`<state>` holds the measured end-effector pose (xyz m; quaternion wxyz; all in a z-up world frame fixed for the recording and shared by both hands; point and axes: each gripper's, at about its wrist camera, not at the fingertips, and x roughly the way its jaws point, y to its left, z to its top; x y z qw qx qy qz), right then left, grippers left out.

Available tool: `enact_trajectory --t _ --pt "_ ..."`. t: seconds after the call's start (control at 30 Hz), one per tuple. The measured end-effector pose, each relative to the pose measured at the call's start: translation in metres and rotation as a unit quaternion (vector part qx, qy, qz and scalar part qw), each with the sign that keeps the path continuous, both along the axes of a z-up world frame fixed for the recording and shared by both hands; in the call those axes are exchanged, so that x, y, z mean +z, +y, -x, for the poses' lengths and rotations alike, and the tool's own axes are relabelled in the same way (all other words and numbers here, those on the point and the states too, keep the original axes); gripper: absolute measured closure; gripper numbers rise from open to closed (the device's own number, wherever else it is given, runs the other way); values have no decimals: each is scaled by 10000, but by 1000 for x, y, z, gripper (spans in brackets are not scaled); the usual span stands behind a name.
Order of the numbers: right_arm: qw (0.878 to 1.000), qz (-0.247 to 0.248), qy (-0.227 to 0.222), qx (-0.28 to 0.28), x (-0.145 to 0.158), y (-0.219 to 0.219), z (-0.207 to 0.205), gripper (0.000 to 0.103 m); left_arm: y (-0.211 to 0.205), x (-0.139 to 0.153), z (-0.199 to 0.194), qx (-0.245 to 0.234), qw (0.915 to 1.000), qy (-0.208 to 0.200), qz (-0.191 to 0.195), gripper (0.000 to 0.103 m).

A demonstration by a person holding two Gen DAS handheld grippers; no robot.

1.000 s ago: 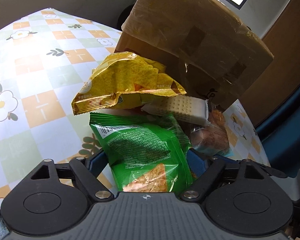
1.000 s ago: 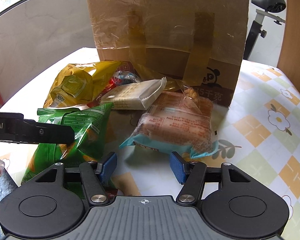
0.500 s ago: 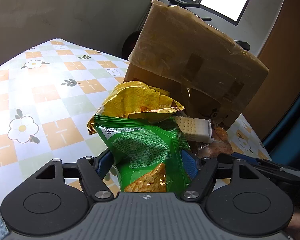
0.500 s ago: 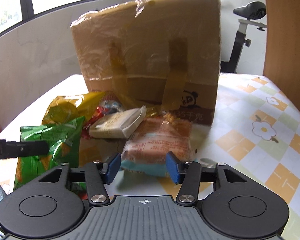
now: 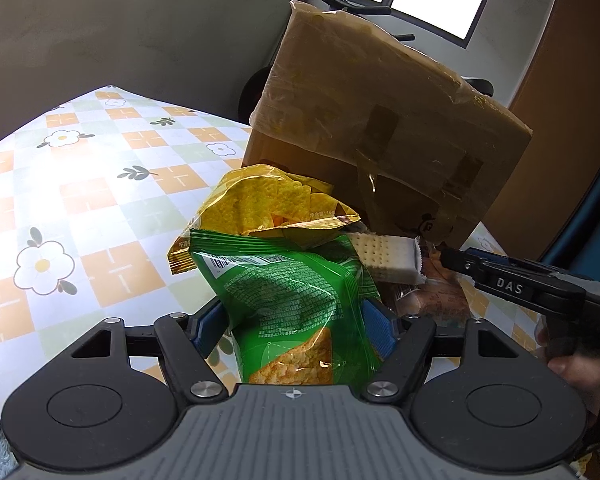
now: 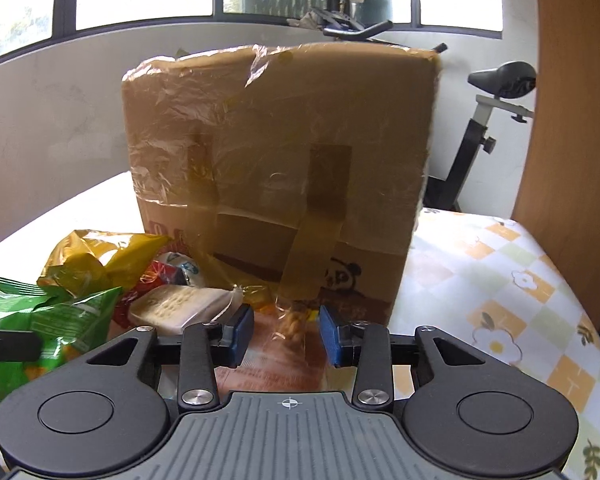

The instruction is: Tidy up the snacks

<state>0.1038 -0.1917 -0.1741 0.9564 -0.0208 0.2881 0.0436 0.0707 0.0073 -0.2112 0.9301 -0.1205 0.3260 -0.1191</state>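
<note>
My left gripper [image 5: 292, 326] is shut on a green snack bag [image 5: 296, 300] and holds it upright above the table. Behind it lie a yellow chip bag [image 5: 268, 204] and a white cracker pack [image 5: 384, 256]. My right gripper [image 6: 286, 334] has its blue pads on both sides of an orange-pink snack pack [image 6: 284, 364]; whether they press it is unclear. The green bag [image 6: 56, 320], yellow bag [image 6: 96, 256] and cracker pack [image 6: 180, 306] also show in the right wrist view, at the left. The right gripper's finger [image 5: 512, 284] shows at the right of the left wrist view.
A tall taped cardboard box [image 6: 284, 176] stands right behind the snacks; it also shows in the left wrist view [image 5: 380, 132]. The floral checkered tablecloth [image 5: 80, 200] covers the table. An exercise bike [image 6: 488, 120] stands beyond the table's far edge.
My left gripper closed on the green bag and lifted it. My right gripper moved forward over the orange-pink pack, and its jaws narrowed around it.
</note>
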Motion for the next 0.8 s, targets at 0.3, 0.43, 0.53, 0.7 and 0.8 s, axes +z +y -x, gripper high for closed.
enact_trajectory --t 0.3,0.43,0.53,0.7,0.8 --pt "9987 -395 203 -257 -14 -6 1 84 -4 2 1 -310 9994 -109 -44 29" --pt "9972 -616 133 -396 -10 -13 19 85 -11 6 5 -498 9985 -236 -72 29" --pt "9959 -757 102 -475 -7 -17 30 85 -17 10 8 -641 9973 -352 -99 30" --pt "9955 -820 5 -465 1 -19 43 85 -25 18 16 -767 9954 -551 -170 30" --pt "9958 -809 -89 -430 6 -17 48 85 -27 23 22 -824 9941 -679 -195 30"
